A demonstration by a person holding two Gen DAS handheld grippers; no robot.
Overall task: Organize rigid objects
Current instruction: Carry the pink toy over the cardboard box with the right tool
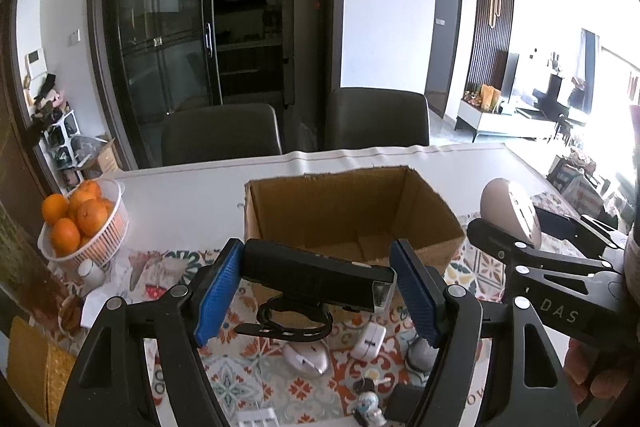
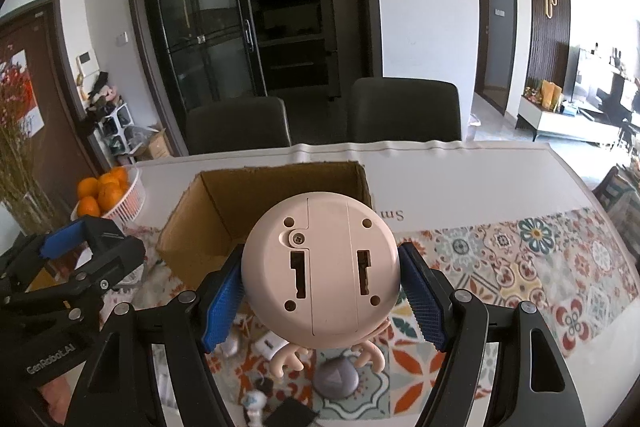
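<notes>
My left gripper point(image 1: 318, 287) is shut on a black bike light with a strap mount point(image 1: 316, 277), held above the mat just in front of an open cardboard box point(image 1: 352, 215). My right gripper point(image 2: 320, 293) is shut on a round pink toy with antlers point(image 2: 320, 267), its flat back facing the camera, held in front of the same box point(image 2: 224, 211). The pink toy point(image 1: 510, 211) and right gripper also show at the right of the left wrist view. The left gripper point(image 2: 80, 251) shows at the left of the right wrist view.
A white basket of oranges point(image 1: 80, 223) stands at the left. On the patterned mat point(image 2: 540, 267) below lie a white mouse point(image 1: 306, 359), a white charger point(image 1: 368, 341), a small robot figure point(image 1: 368, 403) and a grey round object point(image 2: 336, 375). Two dark chairs point(image 1: 220, 133) stand behind the table.
</notes>
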